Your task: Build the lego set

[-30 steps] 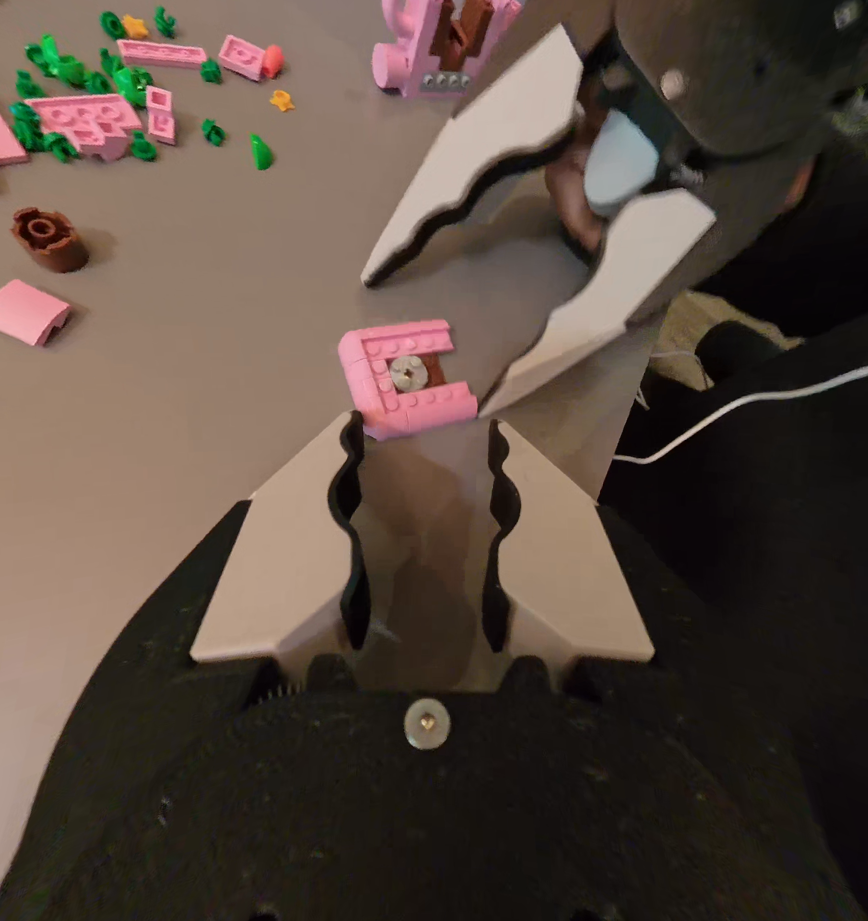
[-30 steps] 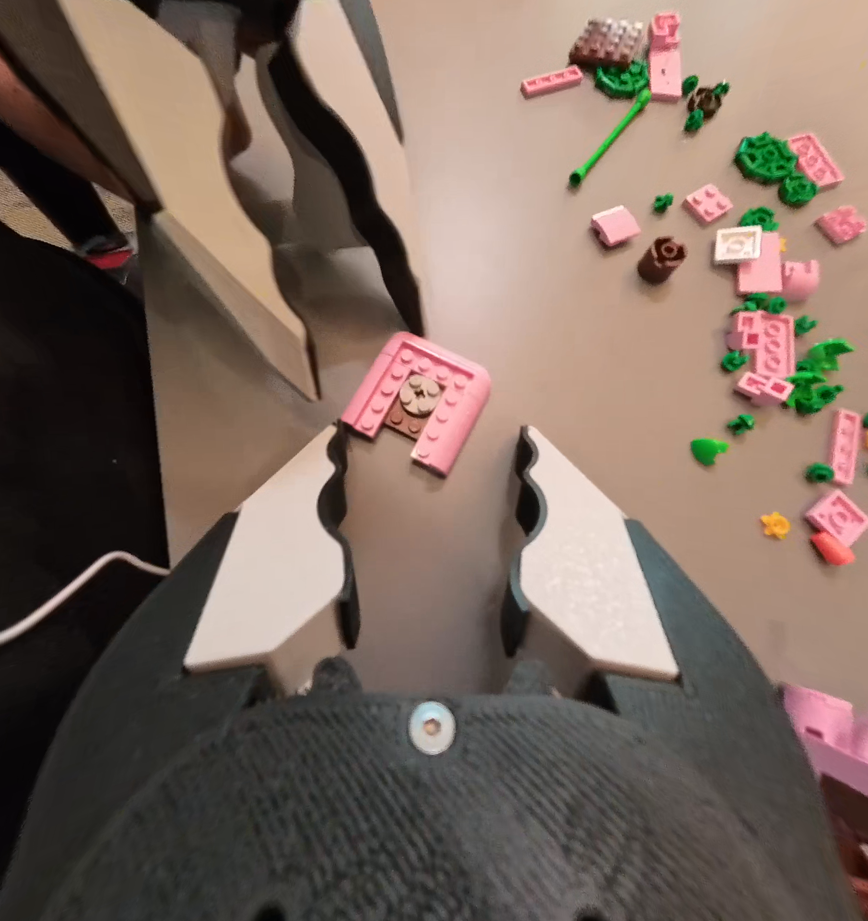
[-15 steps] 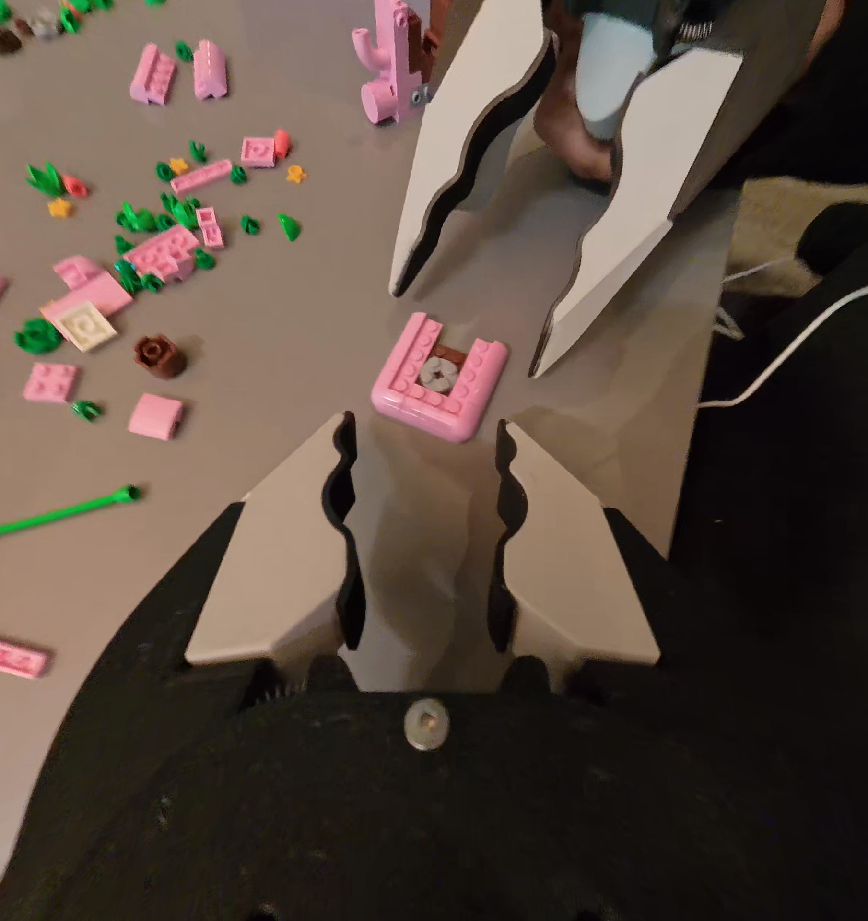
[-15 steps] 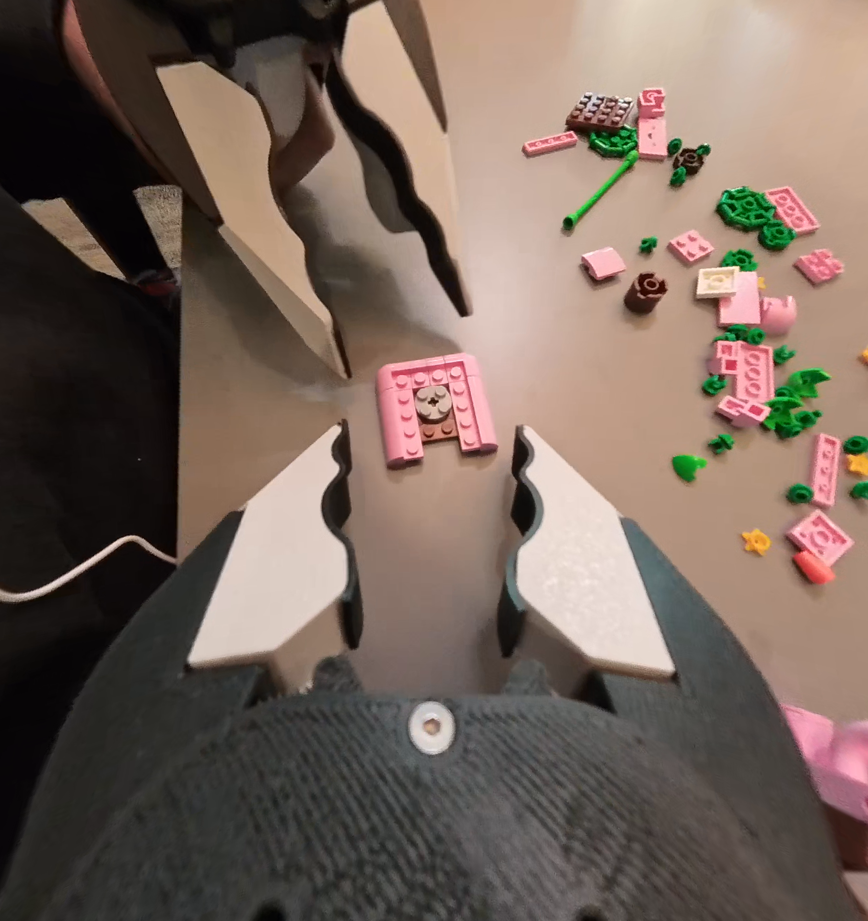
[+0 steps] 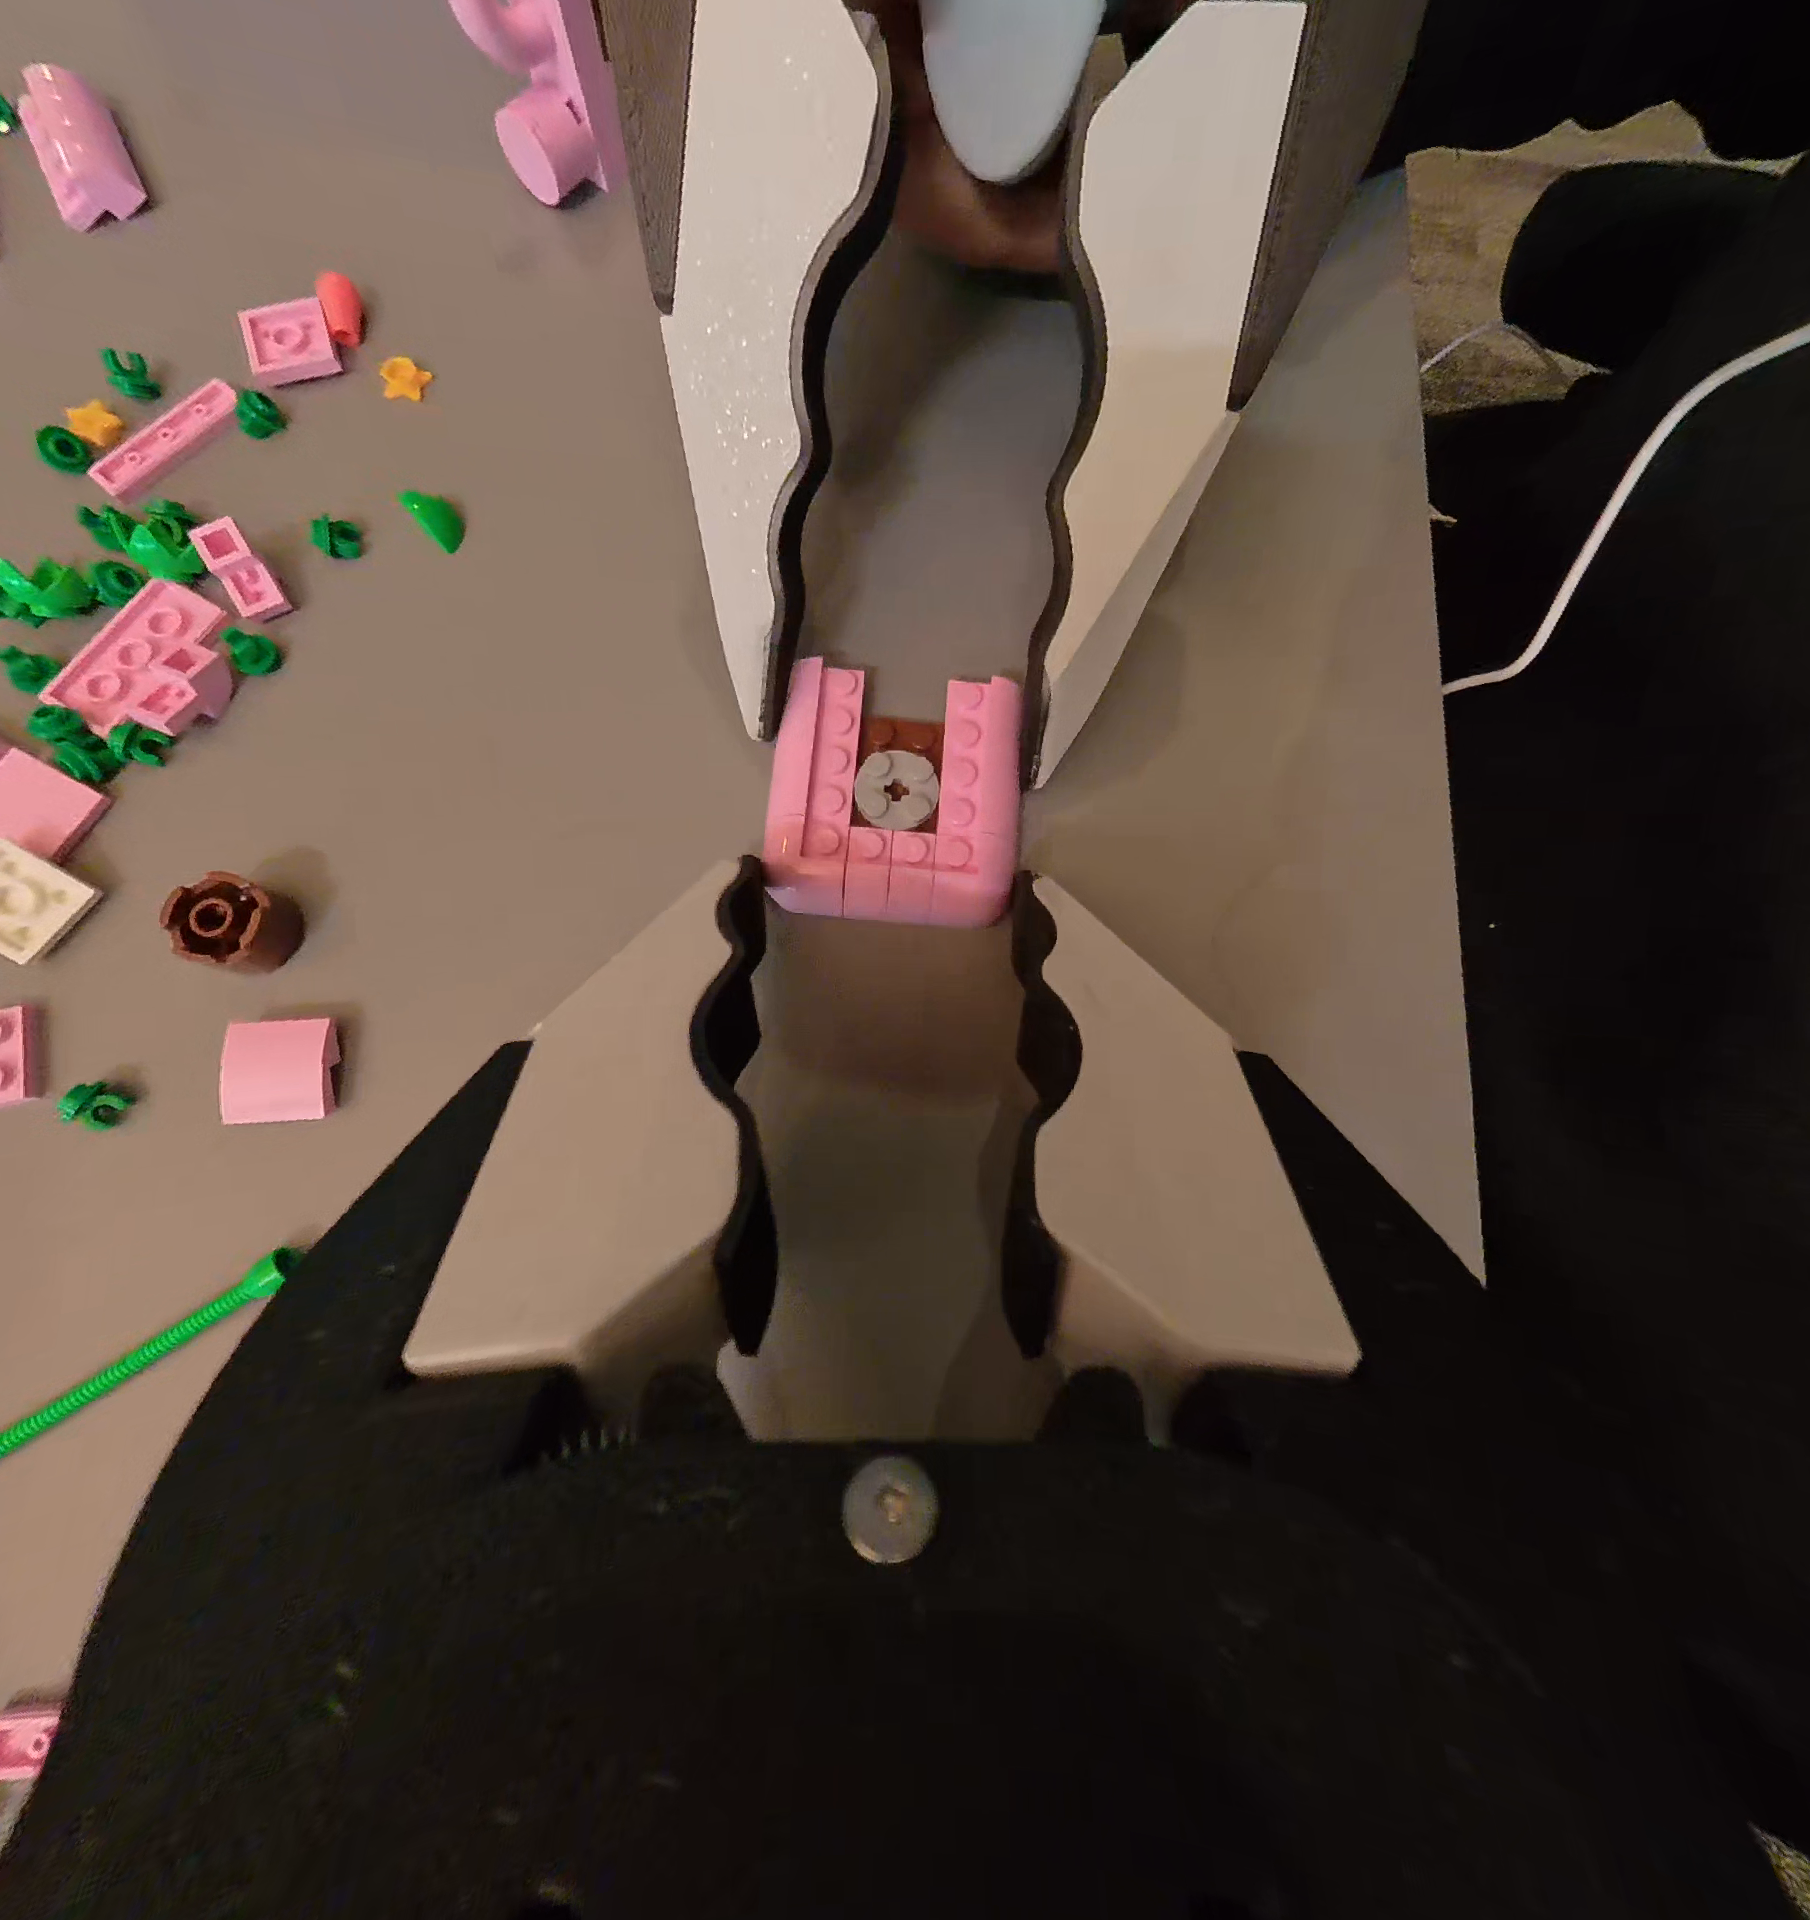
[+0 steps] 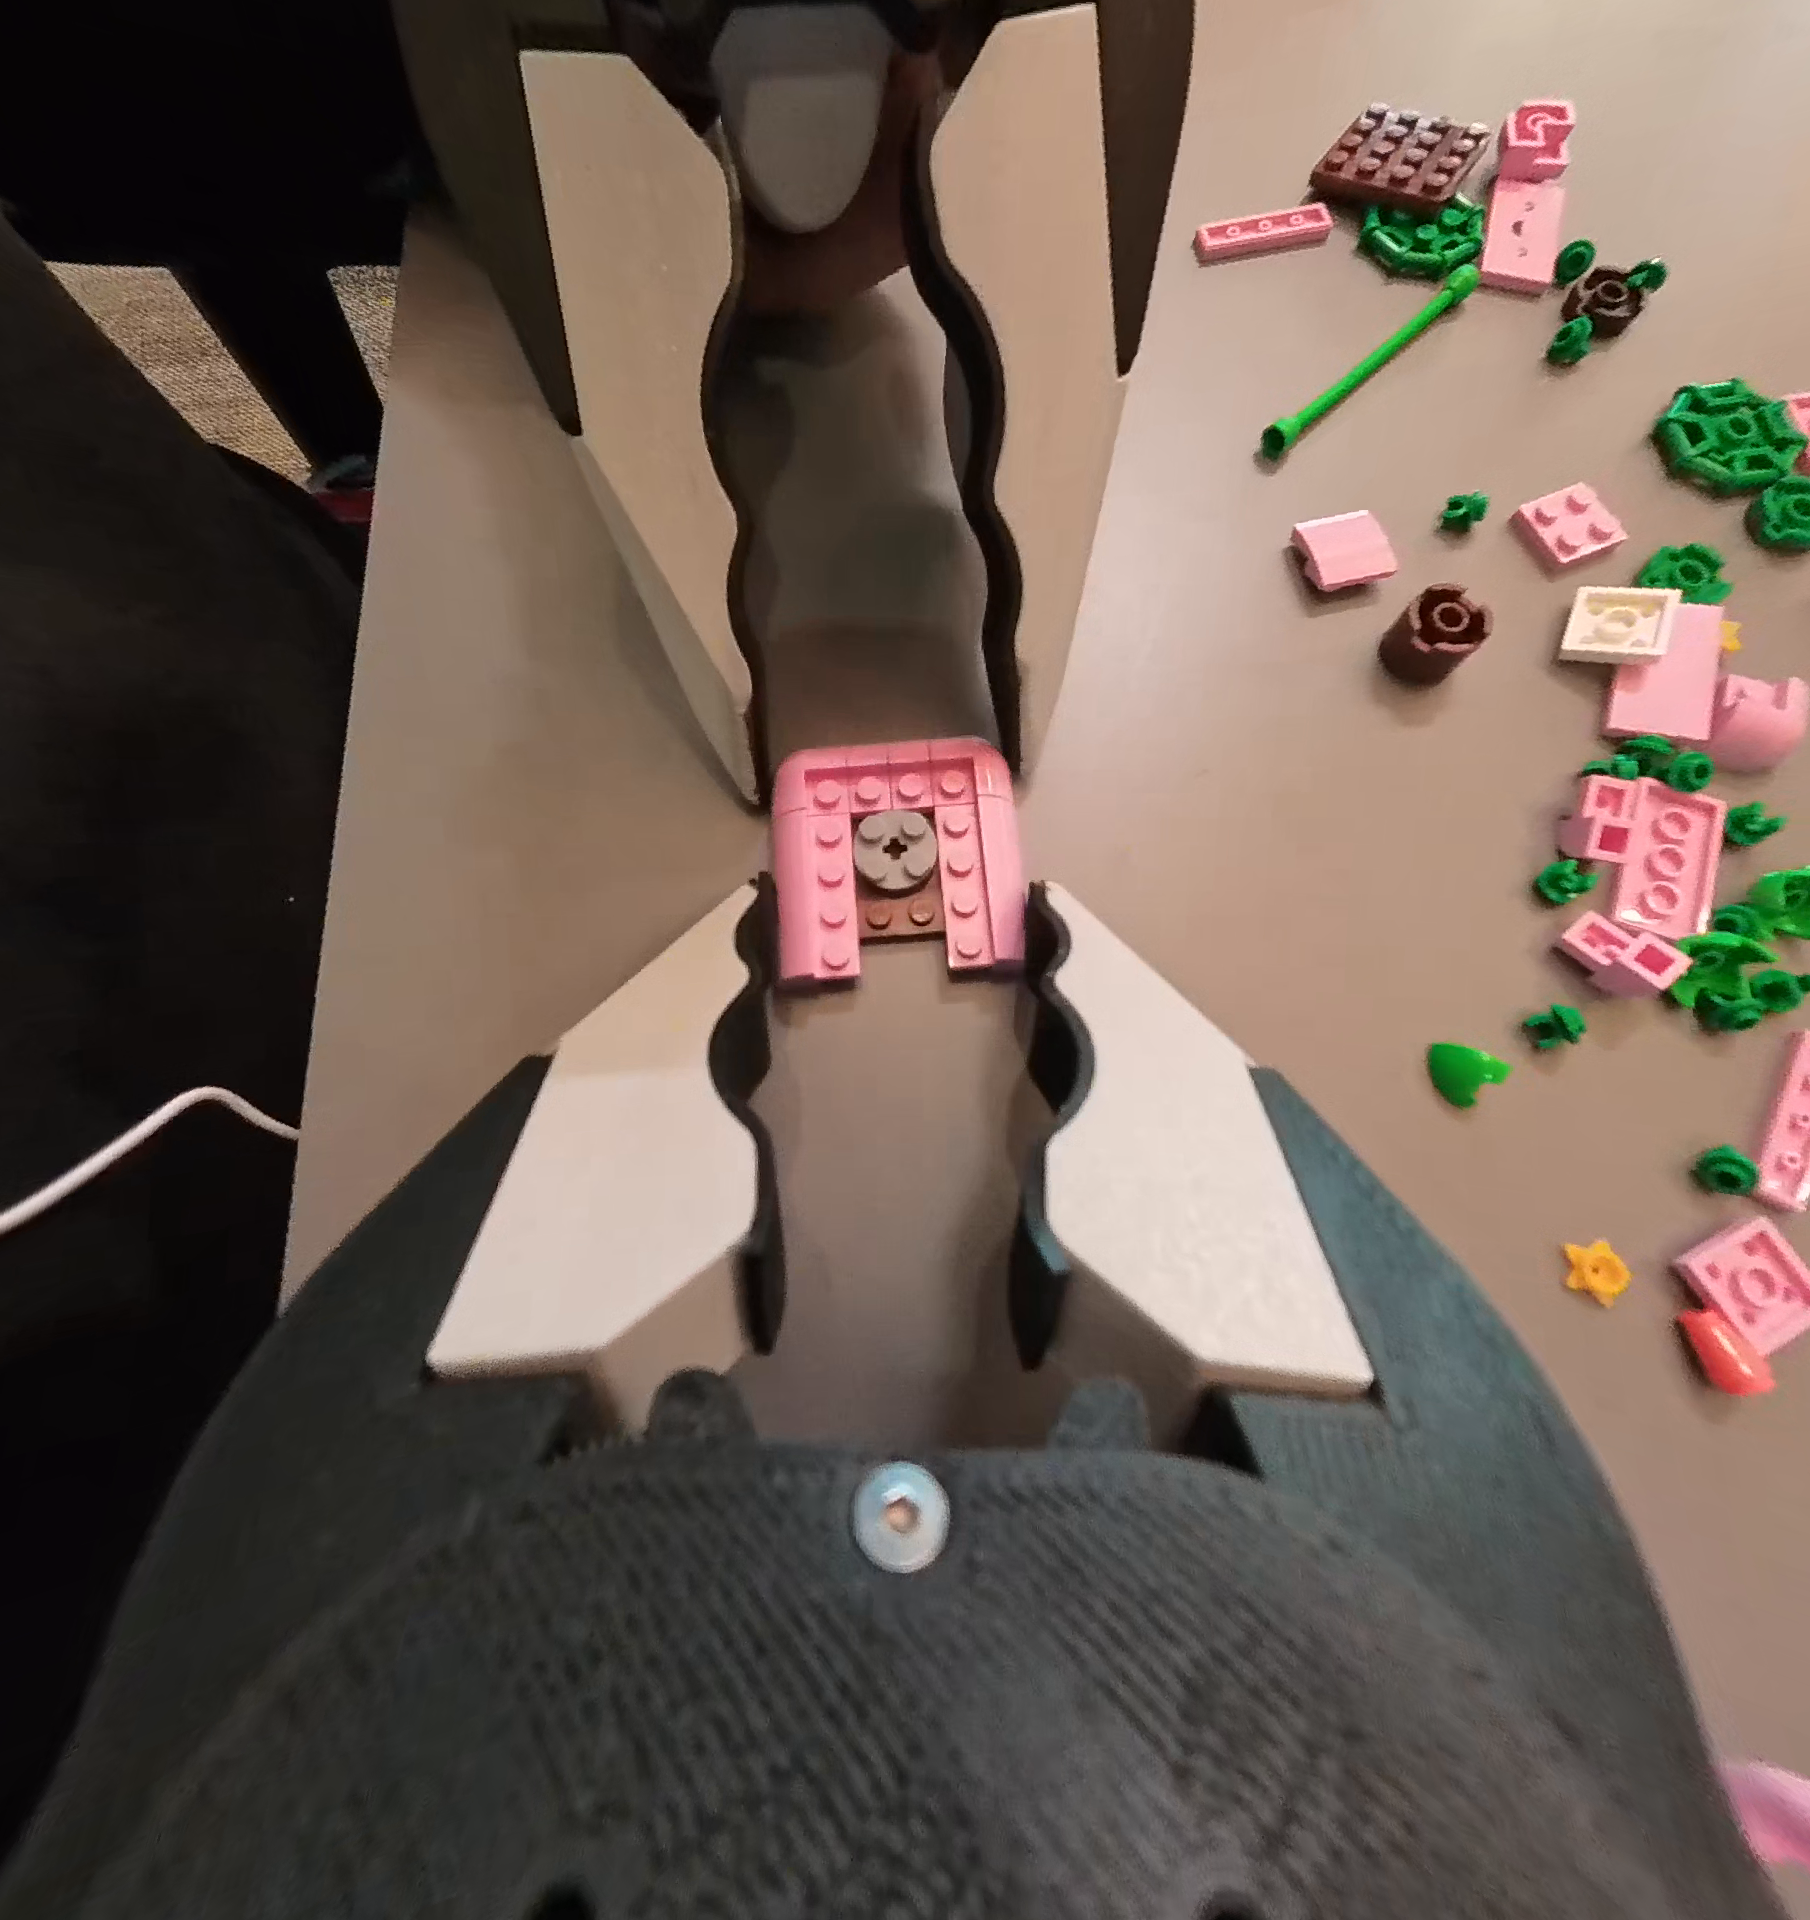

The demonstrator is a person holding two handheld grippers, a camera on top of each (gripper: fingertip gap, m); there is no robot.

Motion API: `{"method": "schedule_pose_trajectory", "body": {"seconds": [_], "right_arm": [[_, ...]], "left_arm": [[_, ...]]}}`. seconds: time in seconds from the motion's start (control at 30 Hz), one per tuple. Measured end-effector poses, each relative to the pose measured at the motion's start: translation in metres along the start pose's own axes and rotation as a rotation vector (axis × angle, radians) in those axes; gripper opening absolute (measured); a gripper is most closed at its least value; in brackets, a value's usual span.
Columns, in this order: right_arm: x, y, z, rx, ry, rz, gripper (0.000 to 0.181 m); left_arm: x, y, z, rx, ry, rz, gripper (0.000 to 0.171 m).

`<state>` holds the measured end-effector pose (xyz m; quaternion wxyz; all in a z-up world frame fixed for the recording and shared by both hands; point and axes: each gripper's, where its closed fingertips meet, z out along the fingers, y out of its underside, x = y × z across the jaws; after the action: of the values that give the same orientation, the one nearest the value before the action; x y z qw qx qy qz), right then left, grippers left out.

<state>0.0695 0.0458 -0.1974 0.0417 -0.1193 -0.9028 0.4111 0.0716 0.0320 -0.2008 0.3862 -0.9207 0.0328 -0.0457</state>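
A pink U-shaped Lego assembly (image 5: 968,769) with a brown plate and a grey round stud piece in its middle lies flat on the grey table (image 5: 568,831), close to the table's edge. It also shows in the right wrist view (image 6: 828,883). My two grippers face each other over it. My right gripper (image 6: 893,894) has its fingers against both sides of the open end. My left gripper (image 5: 883,878) brackets the rounded closed end with its tips at the corners, jaws apart. Each gripper shows in the other's view, the right (image 5: 899,748) and the left (image 6: 885,784).
Loose pink and green pieces lie scattered beside the grippers, among them a brown round brick (image 5: 231,920), a green stem (image 5: 122,1371), a brown plate (image 6: 1400,156) and a partly built pink model (image 5: 558,135). The table edge (image 6: 361,831) and a white cable (image 5: 1607,520) lie just past the assembly. Both grippers' tips are close together, under 4 cm apart. The brown round brick (image 5: 231,920) is about 9 centimetres from both grippers' fingertips. Look for it in the right wrist view (image 6: 1434,623) too.
Both grippers have moved in toward the assembly from opposite ends and narrowed a little. The assembly has turned square between them, and the right fingers now flank its open end.
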Motion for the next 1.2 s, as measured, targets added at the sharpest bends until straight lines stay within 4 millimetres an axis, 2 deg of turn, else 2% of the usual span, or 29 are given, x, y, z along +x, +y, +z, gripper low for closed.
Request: {"method": "schedule_pose_trajectory", "body": {"seconds": [0.6, 0.73, 0.8, 0.87, 0.97, 1.1, 1.2], "right_arm": [[0.003, 0.0, 0.0, -0.001, 0.01, 0.001, 0.048], [0.017, 0.0, 0.0, 0.001, 0.107, 0.078, 0.048], [0.035, 0.002, -0.002, 0.002, 0.236, 0.186, 0.047], [0.043, 0.002, -0.004, 0.009, 0.313, 0.275, 0.048], [0.033, 0.0, -0.001, 0.013, 0.31, 0.294, 0.07], [0.031, 0.004, -0.005, 0.01, 0.342, 0.314, 0.071], [0.025, 0.004, -0.008, 0.032, 0.323, 0.356, 0.072]], "left_arm": [[-0.003, -0.001, 0.0, 0.005, -0.01, -0.04, 0.046], [-0.018, -0.002, -0.003, 0.019, -0.116, -0.078, 0.047], [-0.03, -0.003, -0.007, 0.039, -0.195, -0.111, 0.049], [-0.038, -0.005, -0.012, 0.07, -0.25, -0.13, 0.049], [-0.04, -0.007, -0.016, 0.094, -0.275, -0.131, 0.047], [-0.027, -0.006, -0.01, 0.067, -0.223, -0.095, 0.03], [-0.026, -0.002, -0.006, 0.022, -0.239, -0.063, 0.025]]}}
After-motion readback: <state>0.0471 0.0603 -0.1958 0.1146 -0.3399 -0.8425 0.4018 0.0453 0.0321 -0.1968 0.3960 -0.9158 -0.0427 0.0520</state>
